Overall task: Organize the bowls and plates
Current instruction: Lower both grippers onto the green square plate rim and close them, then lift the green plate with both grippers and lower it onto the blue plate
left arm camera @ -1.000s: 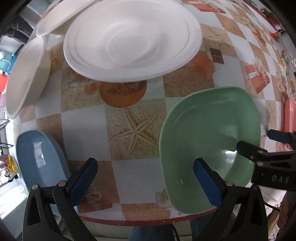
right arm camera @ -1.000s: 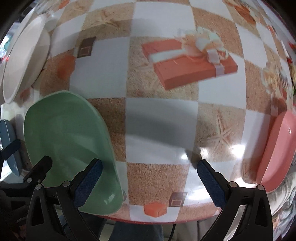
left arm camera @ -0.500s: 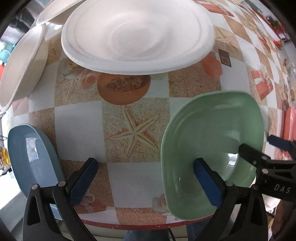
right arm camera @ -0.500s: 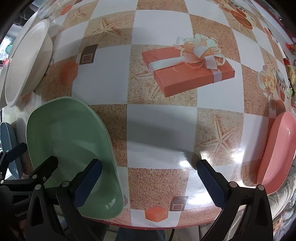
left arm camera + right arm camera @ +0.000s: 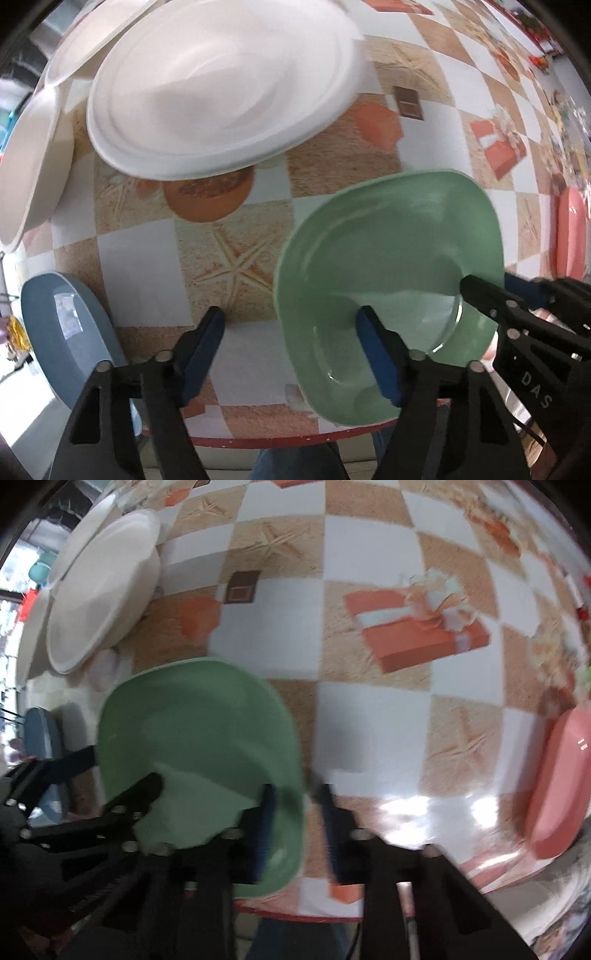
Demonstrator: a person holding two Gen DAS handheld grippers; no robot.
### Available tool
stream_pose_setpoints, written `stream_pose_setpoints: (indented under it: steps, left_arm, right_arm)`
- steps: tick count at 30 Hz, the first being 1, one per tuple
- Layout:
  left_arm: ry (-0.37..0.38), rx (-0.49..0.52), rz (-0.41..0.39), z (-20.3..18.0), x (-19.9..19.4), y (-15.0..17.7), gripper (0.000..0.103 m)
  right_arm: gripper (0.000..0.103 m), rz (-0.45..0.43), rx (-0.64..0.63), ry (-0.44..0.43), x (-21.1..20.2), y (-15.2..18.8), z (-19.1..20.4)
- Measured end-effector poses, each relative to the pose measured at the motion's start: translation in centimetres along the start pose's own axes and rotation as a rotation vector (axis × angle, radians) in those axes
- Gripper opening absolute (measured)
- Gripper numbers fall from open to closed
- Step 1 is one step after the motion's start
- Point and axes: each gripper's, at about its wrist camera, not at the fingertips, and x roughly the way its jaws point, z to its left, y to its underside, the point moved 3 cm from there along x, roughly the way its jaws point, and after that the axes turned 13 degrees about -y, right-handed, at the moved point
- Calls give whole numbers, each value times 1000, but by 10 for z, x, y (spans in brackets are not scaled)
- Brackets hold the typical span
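Note:
A green squarish bowl (image 5: 391, 266) sits at the table's near edge, also in the right wrist view (image 5: 199, 738). My left gripper (image 5: 291, 347) straddles its left rim, one finger inside, one outside, still apart. My right gripper (image 5: 295, 812) has narrowed around the bowl's right rim, one finger inside and one outside; blur hides whether the pads touch it. A large white plate (image 5: 221, 92) lies beyond, with more white dishes (image 5: 33, 173) to the left. A blue bowl (image 5: 66, 332) is at the near left and a pink bowl (image 5: 557, 786) at the right.
The table wears a checkered cloth with starfish and gift-box prints (image 5: 417, 635). Its red front edge (image 5: 277, 439) runs just below both grippers. The person's legs show below it.
Both grippers have moved in on the green bowl. The right gripper's fingers have closed from wide open to a narrow gap over the bowl's right rim. The left fingers have narrowed too.

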Motion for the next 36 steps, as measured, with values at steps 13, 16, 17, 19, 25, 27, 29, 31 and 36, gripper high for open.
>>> stream_pose_setpoints:
  steps: [13,16,17,19,25,27,29,31,36]
  left_arm:
    - [0,49,-17,19,2,10,43]
    - [-8,24,-9,35,6,15,43]
    - [-10,16,-7,41,7,16,43]
    - [-15,-2,-6,52,9,19,43]
    - [-30,-24,-15,74,10,22,43]
    - [-35,-31,-17,82,11,22,43]
    - [-41,-38,-21,92,13,21,43]
    - [-47,-40,-26,96,12,22,43]
    - [-45,-39,-36,97,9,22,43]
  right_arm:
    - [17,66,19,-66,16,9,31]
    - [17,85,-10,-76,25,8,50]
    - [17,90,-17,-77,28,8,57]
    - [17,97,-25,-83,31,9,69]
    - [17,115,-43,-92,46,-1,105]
    - [17,119,-62,-83,50,1,125]
    - [17,122,-82,-78,53,5,139]
    - [17,124,-94,-75,56,8,150]
    - [17,120,-74,-72,67,16,171]
